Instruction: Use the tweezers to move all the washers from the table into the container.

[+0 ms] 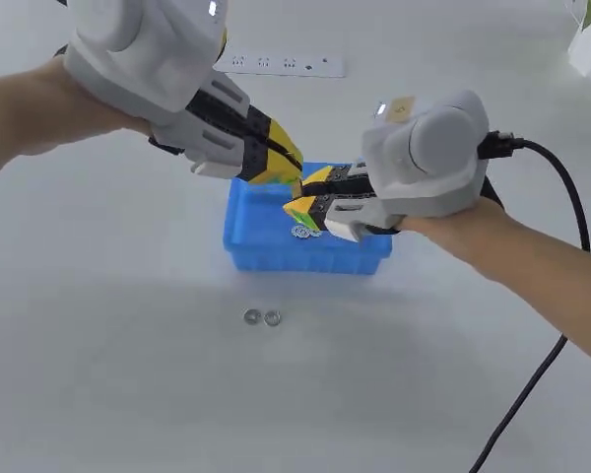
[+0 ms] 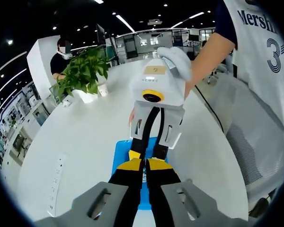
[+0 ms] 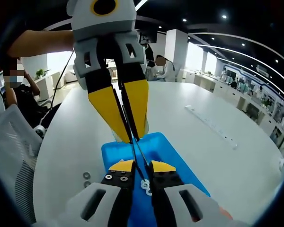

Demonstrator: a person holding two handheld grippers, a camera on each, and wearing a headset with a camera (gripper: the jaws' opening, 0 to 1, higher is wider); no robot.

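The left tongs (image 1: 288, 164), grey-shelled with black jaws and glossy yellow wedge tips, are clamped nearly flat on the upper end of the tweezers (image 3: 138, 158), two thin dark metal legs that slant down to a point. The right tongs (image 1: 301, 204) meet them nose to nose over the container (image 1: 305, 258), a shallow rectangular tray of smooth bright blue plastic that sits on the matte white counter (image 1: 128, 345). In the right gripper view the right tongs stand narrow, one yellow-capped jaw on each side of the tweezer legs; whether they press on the legs I cannot tell. Just below the tweezer tips a small cluster of washers (image 3: 145, 184), flat shiny metal rings, lies on the container's floor. A loose pair of washers (image 1: 263, 317) lies side by side on the counter, a little in front of the container's near wall. A black cable (image 1: 571, 207) curves away from the right tongs.
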